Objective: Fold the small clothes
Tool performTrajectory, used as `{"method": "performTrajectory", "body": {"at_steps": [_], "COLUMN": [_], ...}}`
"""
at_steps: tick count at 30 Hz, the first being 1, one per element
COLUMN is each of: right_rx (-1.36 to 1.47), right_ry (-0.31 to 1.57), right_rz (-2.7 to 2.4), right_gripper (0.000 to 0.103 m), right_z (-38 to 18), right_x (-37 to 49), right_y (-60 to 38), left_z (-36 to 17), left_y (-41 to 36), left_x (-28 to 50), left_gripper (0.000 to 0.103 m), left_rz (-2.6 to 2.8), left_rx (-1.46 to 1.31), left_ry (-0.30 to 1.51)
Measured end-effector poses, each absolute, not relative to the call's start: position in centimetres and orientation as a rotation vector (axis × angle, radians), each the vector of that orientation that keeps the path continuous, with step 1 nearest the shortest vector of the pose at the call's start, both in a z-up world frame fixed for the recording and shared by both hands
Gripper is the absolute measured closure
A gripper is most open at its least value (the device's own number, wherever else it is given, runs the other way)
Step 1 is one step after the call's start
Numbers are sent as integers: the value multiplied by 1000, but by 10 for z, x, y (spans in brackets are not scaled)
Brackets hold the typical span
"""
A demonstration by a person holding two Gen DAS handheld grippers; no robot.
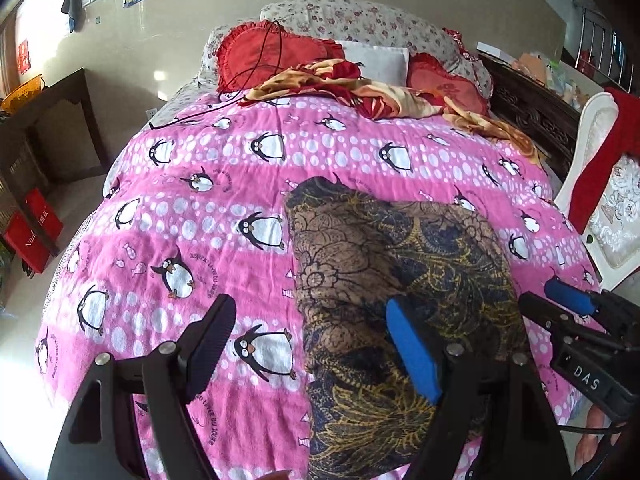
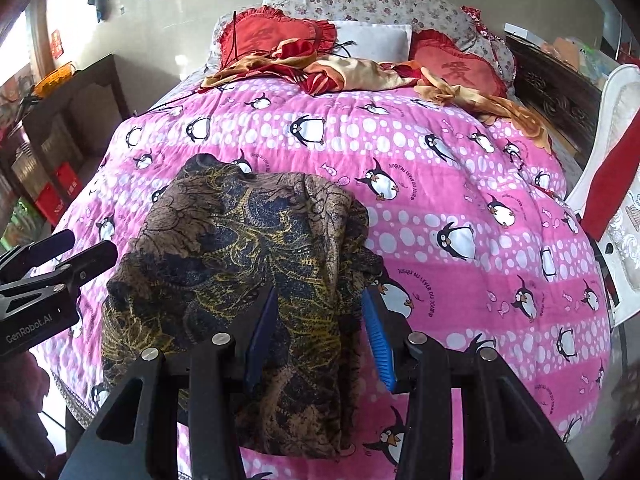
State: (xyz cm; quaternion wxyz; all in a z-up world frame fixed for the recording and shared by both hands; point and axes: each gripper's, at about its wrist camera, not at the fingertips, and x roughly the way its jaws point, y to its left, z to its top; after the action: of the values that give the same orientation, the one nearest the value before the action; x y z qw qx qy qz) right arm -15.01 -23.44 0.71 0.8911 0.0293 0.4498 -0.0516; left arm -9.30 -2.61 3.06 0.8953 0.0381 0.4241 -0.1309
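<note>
Both claws hang over the bed, tilted down at the cloth. Over on the right, the right gripper (image 2: 318, 334) has its two blue-padded fingers (image 2: 262, 330) set at a middling gap, and the near edge of the patterned garment (image 2: 240, 248) runs up between them. From the right wrist view the fabric seems gathered in that gap; whether the pads truly pinch it I cannot tell, since the cloth covers the contact. In the left wrist view this gripper (image 1: 560, 300) shows at the right side, just past the garment's right edge.

Left gripper (image 1: 308, 344) stands wide apart, nothing between its fingers. One dark finger hovers above the pink penguin blanket (image 1: 180, 184), the other, with its blue pad, over the garment (image 1: 400, 248). In the right wrist view the same gripper (image 2: 68, 252) pokes in from the left, just beside the garment's left edge.

The garment is a brown, navy and yellow floral piece, lying in a rumpled heap on the near middle of the blanket, its far end bunched up and its near end drooping toward the bed's edge.

Farther back, two red heart-shaped cushions (image 2: 276, 36) lean against a floral pillow (image 2: 360, 0), with a white pillow (image 2: 376, 42) between them and a crumpled red and gold cloth (image 2: 340, 70) strewn in front. A white chair (image 1: 600, 184) with a red cloth over it stands at the right of the bed.
</note>
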Motion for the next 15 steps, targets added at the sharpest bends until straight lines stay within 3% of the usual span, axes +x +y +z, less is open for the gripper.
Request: {"method": "performTrajectory", "body": {"at_steps": [15], "right_rx": [63], "right_ry": [956], "right_rz": [-93], "right_gripper": [64], "right_z": [0], "right_x": [-144], "right_y": [-232], "left_z": [25], "left_y": [-24], "left_x": [-90], "left_gripper": [22], "left_rz": [-264], "left_rx": [82], "left_ry": [894]}}
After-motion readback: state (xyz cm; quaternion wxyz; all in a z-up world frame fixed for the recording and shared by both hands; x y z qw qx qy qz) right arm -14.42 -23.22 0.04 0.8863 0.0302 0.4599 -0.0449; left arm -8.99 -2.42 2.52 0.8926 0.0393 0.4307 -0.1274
